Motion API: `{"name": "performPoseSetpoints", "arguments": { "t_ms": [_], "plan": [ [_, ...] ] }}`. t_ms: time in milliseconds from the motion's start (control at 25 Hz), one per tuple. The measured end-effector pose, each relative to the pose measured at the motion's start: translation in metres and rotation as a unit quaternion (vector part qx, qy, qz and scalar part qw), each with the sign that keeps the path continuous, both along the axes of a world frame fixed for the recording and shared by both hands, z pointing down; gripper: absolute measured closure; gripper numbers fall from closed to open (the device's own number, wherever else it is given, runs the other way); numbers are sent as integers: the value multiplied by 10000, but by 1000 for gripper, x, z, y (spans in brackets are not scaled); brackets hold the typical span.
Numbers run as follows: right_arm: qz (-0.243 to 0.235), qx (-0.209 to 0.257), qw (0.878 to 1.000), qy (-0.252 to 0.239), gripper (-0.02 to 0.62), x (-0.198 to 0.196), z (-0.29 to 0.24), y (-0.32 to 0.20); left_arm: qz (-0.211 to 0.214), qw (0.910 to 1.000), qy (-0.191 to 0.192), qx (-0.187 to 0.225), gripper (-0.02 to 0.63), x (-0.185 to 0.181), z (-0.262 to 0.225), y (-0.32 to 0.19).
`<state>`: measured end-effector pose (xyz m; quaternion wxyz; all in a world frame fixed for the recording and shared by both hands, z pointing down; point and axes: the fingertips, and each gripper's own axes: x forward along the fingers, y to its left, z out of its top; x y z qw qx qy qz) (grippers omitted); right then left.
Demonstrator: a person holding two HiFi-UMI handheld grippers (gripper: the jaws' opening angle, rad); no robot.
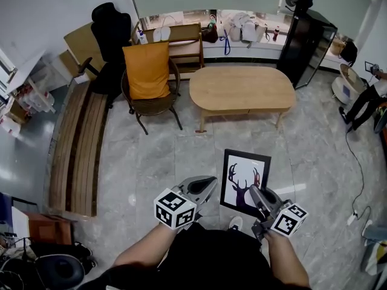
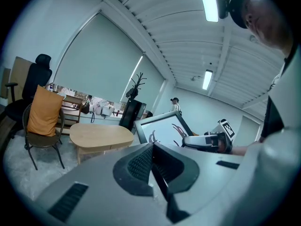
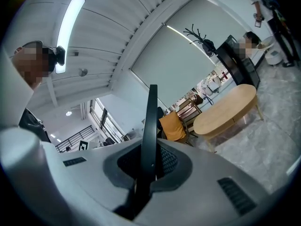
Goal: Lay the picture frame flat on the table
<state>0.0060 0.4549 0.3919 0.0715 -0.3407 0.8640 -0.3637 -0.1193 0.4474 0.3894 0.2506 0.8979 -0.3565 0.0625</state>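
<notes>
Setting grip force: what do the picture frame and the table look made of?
Picture frame: thin black matte border, likely painted wood or plastic; whether it is glazed can't be told. Table: even pale tan top and legs, low sheen, so wood or wood-look laminate.

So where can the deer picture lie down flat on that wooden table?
The whole top of the oval light-wood table is bare, from the end beside the chair with the orange cushion to the end by the tall black cabinet. The windowsill behind is crowded with bags. The right gripper holds the black-framed deer picture.
</notes>
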Motion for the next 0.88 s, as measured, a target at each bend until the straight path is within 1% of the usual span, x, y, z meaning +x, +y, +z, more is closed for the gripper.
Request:
{"name": "performPoseSetpoints", "arguments": {
  "t_ms": [360,640,880],
  "plan": [
    [-2,-44,10000,-37,581,-27,-2,-7,-26,10000,63,0,603,-30,2,-8],
    [256,-284,9993,-8,580,-58,14,-12,212,9997,-13,-119,603,-64,18,-14],
    [503,-628,9967,-73,580,-64,29,-16,504,9981,-70,-352,603,-67,35,-19]
  ]
}}
